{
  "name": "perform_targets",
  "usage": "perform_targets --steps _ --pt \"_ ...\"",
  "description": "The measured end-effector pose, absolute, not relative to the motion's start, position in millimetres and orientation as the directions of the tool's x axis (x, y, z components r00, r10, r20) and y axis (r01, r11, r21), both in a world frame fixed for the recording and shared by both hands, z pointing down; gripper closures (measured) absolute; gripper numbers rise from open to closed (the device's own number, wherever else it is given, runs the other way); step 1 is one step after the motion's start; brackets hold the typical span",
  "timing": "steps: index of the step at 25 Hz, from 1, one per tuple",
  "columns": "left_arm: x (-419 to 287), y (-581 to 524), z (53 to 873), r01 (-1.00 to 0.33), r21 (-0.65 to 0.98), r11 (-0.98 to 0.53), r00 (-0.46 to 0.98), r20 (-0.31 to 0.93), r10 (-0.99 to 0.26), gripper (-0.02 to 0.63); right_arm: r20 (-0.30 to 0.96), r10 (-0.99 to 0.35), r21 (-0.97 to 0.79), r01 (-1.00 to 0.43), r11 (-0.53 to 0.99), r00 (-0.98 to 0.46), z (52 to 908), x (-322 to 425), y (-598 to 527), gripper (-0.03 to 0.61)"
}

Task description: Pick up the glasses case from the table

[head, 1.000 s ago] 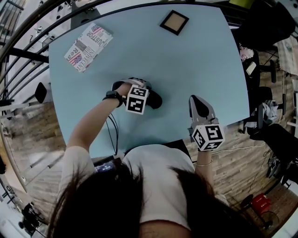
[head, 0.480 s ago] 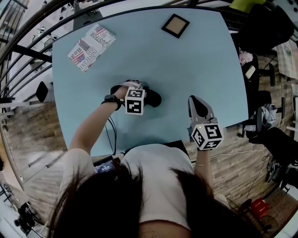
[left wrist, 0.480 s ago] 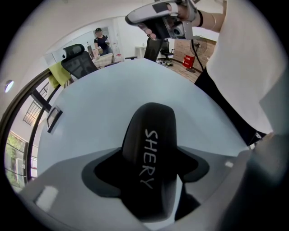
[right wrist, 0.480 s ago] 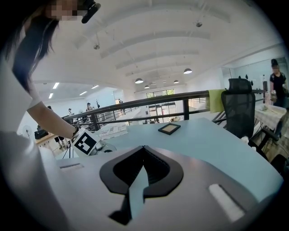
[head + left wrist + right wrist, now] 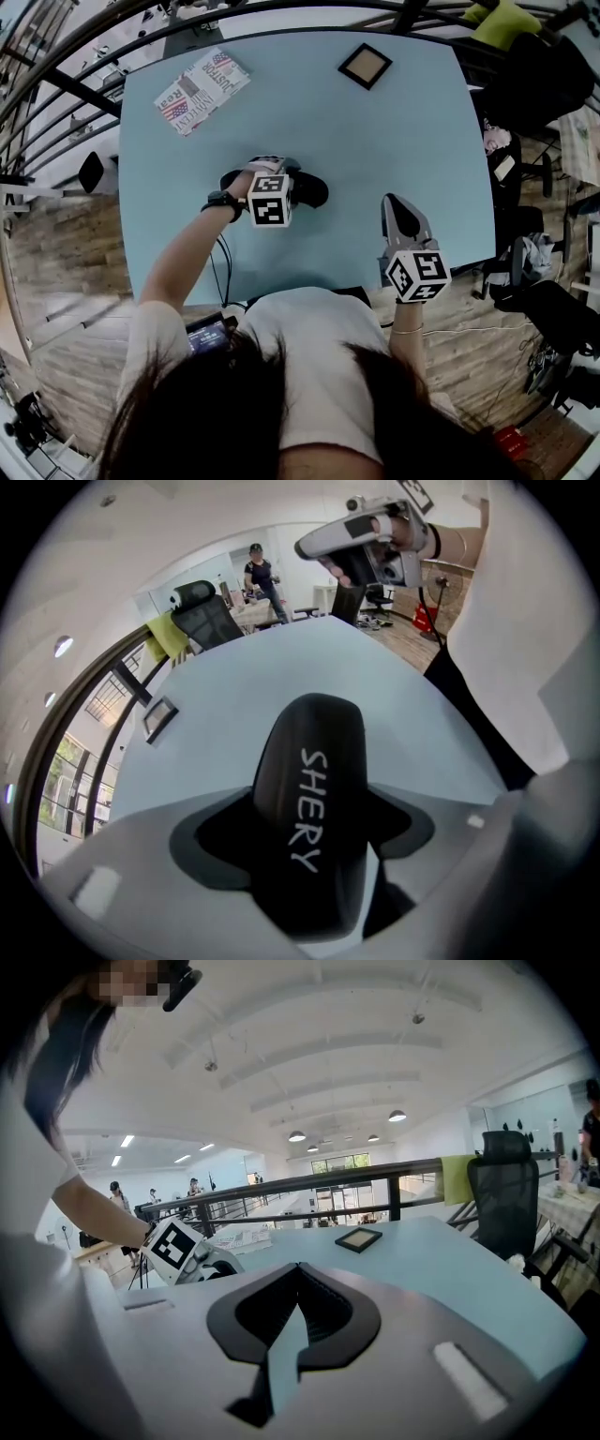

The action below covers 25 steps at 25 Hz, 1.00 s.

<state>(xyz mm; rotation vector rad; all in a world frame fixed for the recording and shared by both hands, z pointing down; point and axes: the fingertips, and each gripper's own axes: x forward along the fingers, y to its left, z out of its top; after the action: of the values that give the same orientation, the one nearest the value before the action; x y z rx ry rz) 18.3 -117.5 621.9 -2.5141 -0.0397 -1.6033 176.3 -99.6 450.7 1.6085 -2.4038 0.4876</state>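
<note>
The black glasses case [image 5: 305, 808], lettered in white, lies lengthwise between the jaws of my left gripper [image 5: 307, 860], which is shut on it. In the head view the case [image 5: 311, 190] sticks out on both sides of the left gripper [image 5: 277, 174], over the middle of the light blue table [image 5: 394, 131]. A thin shadow under the case suggests it hangs just above the tabletop. My right gripper [image 5: 393, 202] hovers near the table's front right edge, shut and holding nothing. From its own view the right gripper [image 5: 298, 1267] has its tips together, and the left gripper's marker cube [image 5: 174, 1246] shows at the left.
A folded newspaper [image 5: 202, 89] lies at the far left corner and a small dark picture frame [image 5: 365, 66] at the far right. A black office chair [image 5: 502, 1194] stands past the table's right side. A railing runs along the far side.
The left gripper has lifted a little with the glasses case and rolled slightly. The right gripper has stayed put.
</note>
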Motion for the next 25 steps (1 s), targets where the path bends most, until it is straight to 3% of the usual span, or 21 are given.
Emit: perform_targets --steps 15,25 --pt "-7.2 -113.0 543.6 -0.212 -0.240 -0.947 0.492 0.812 -0.316 0.216 0.266 -0.828 -0.140 -0.870 0.473 -0.493 422.8 155.7 -99.6 0.575" --pt "-27.7 -107.3 474.7 -0.470 -0.274 -0.839 0.541 0.662 -0.519 0.216 0.229 -0.790 -0.129 -0.822 0.554 -0.568 408.2 133.9 -102.9 0.575"
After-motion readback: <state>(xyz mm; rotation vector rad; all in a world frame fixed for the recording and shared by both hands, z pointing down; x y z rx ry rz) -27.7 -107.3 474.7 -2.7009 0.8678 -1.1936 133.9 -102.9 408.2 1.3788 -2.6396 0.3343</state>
